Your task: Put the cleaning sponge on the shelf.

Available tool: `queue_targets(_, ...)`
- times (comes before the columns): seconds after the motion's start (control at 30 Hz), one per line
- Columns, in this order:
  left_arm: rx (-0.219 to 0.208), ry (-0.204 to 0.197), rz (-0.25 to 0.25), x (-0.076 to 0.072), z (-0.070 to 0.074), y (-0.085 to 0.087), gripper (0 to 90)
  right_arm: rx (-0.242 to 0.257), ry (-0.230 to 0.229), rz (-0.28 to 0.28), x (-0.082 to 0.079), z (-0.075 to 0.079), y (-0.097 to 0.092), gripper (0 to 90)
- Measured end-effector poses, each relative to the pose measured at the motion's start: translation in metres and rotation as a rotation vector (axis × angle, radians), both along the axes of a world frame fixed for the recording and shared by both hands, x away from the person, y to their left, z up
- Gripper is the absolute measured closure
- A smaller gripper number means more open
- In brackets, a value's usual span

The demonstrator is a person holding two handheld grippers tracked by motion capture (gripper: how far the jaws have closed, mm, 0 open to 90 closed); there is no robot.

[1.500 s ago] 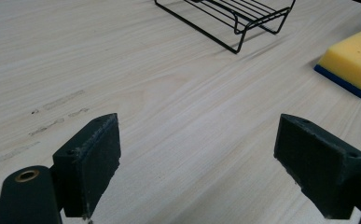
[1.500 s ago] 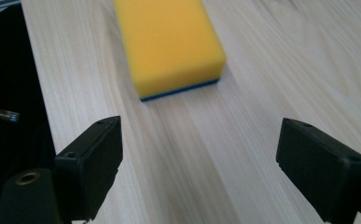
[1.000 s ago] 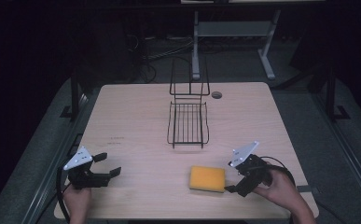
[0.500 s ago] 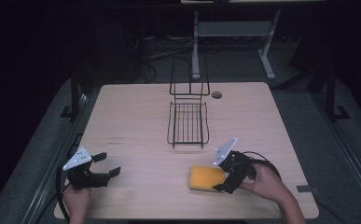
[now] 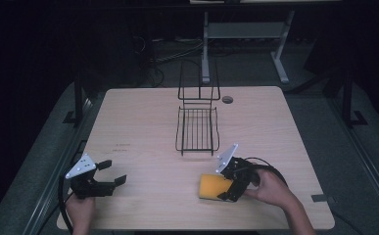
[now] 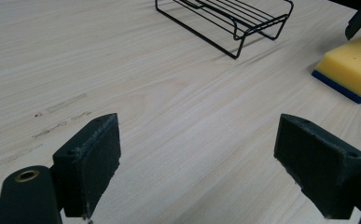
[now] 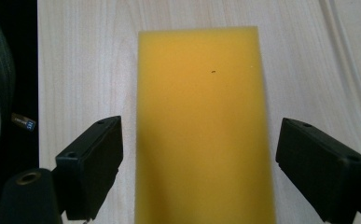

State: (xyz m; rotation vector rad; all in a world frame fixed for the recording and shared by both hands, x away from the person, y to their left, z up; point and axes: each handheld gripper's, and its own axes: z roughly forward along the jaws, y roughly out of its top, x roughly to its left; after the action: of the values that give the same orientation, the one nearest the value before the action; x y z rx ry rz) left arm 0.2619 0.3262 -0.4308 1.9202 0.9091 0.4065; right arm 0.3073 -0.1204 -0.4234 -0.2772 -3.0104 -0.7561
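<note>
The right gripper (image 5: 230, 182) has slid leftward along the tabletop's (image 5: 143, 122) near edge until its spread jaws straddle the yellow sponge (image 5: 213, 187) lying flat there, ready to clamp, while the left gripper (image 5: 109, 177) waits, jaws apart, near the near-left corner.

The high view looks from above the person's side, forward and down on the whole table (image 5: 143, 112), from far. The left gripper view sits low and close over the wood, facing across the table toward the wire rack (image 6: 229, 18) and the yellow sponge (image 6: 350, 65). The right gripper view looks almost straight down, very near the same sponge. All three views share the sponge and the wood around it.
</note>
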Motion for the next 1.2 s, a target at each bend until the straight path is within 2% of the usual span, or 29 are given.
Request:
queue_targets(0.37,-0.004,0.001,0.001,0.0,0.0,0.0,14.0,-0.01,0.007,0.006,0.004,-0.007,0.006,14.5)
queue_targets(0.77,-0.004,0.0,0.001,-0.001,0.001,0.0,14.0,-0.034,0.004,0.018,0.004,-0.016,0.014,14.5)
queue_targets(1.2,-0.002,-0.003,0.001,-0.001,0.001,0.001,14.1,-0.038,0.016,0.017,0.003,-0.025,0.017,14.9)
